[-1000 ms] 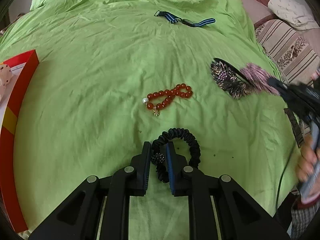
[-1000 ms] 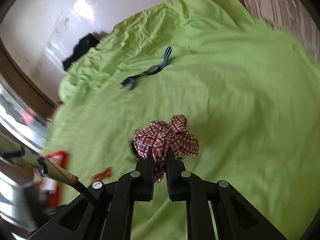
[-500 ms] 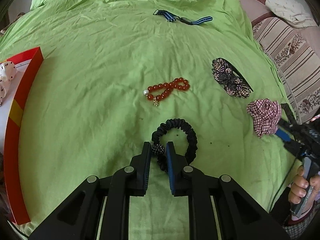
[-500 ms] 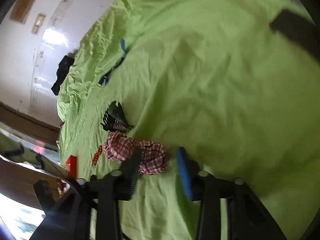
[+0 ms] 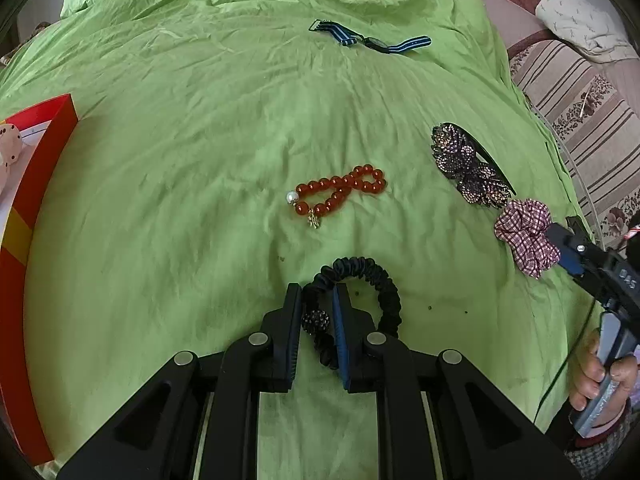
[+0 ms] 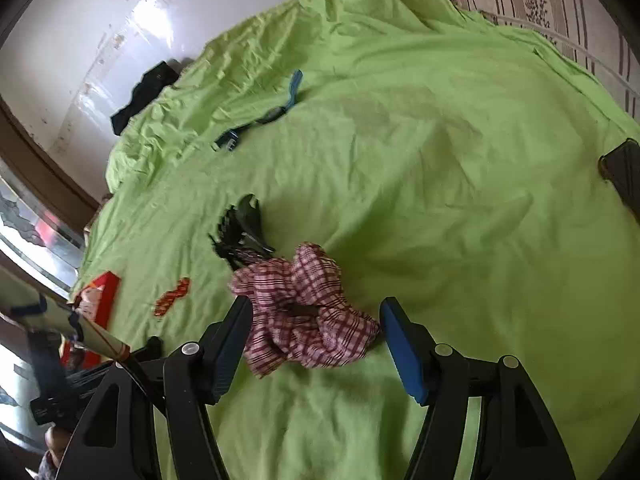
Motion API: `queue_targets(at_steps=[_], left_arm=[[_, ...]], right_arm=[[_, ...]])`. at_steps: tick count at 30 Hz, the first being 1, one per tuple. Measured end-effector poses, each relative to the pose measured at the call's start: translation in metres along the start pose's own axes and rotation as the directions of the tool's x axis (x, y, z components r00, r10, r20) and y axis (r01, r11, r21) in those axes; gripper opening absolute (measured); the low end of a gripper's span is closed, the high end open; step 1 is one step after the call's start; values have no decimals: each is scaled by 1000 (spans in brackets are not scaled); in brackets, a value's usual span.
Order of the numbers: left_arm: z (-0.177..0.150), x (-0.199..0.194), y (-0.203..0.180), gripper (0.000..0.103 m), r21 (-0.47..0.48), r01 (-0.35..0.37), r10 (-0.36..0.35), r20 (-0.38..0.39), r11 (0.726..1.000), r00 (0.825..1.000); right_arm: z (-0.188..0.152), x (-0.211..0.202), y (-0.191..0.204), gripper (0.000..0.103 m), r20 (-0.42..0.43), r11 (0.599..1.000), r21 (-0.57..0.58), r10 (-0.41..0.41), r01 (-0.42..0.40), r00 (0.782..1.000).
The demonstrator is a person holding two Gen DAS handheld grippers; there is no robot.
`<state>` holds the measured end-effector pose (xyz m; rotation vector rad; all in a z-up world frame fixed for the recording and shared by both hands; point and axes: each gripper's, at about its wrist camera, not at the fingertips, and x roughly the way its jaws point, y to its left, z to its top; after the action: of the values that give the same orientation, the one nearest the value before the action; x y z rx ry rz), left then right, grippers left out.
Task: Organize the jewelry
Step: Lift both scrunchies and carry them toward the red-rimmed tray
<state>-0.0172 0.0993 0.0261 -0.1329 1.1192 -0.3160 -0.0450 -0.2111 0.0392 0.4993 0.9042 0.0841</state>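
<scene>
Landmark: we place everything relative to the red bead bracelet with a white pearl (image 5: 338, 192), which lies in the middle of the wrinkled green bedsheet (image 5: 180, 160).
Left gripper (image 5: 318, 320): we see its jaws almost closed, pressing on the black ruched fabric scrunchie with a dark glittery ball (image 5: 360, 292), just in front of the bracelet.
Right gripper (image 6: 316, 324): its jaws are opening; the red-and-white checked fabric scrunchie (image 6: 304, 312) lies on the sheet between them, and the pads do not press it.
Checked scrunchie, place: to the right of the bracelet, touching or nearly touching the dark rhinestone flower hair clip (image 5: 468, 168).
Done, as we judge: the checked scrunchie is laid beside the hair clip, so hair things gather on the right side.
Left to do, as we judge: the black scrunchie is not yet placed; the blue striped strap watch (image 5: 368, 40) lies well behind the bracelet, alone.
Red cardboard box (image 5: 24, 208): far left of the bracelet, cut off by the picture edge; we cannot tell what the pale things inside are.
Hard to see: the right view is blurred, and a dark object at its right edge is cut off.
</scene>
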Motion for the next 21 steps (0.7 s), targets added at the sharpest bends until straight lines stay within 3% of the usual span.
queue_targets(at_steps=[6,8,11,12,15,21], left_arm=[[-2,2,-8,20,6,-18,18,23,1000,1000],[-3,2,-14,20,20,-30,29,28,999,999],[-2,3,-18,20,33,-32,31,26,999,999],[-2,2,-19,16,34,-34,33,26,999,999],[-1,-1,-18,13,28,-21,21,27,999,999],[0,-35,-15,13,6,21,-21,78,1000,997]], right_arm=[[-6,12,0,69,-19,1000,14,5,-4,1000],[-7,12,2,62,-17,1000,10,8,-8,1000],[-9,15,5,42,-35,1000,0,21,-21,999],[-10,16,6,34,-42,1000,-1,23,-24,999],[-13,15,11,19,-43,1000,-11,27,-28,999],[-16,-9,24,15,8,999,-34,34,-34,999]])
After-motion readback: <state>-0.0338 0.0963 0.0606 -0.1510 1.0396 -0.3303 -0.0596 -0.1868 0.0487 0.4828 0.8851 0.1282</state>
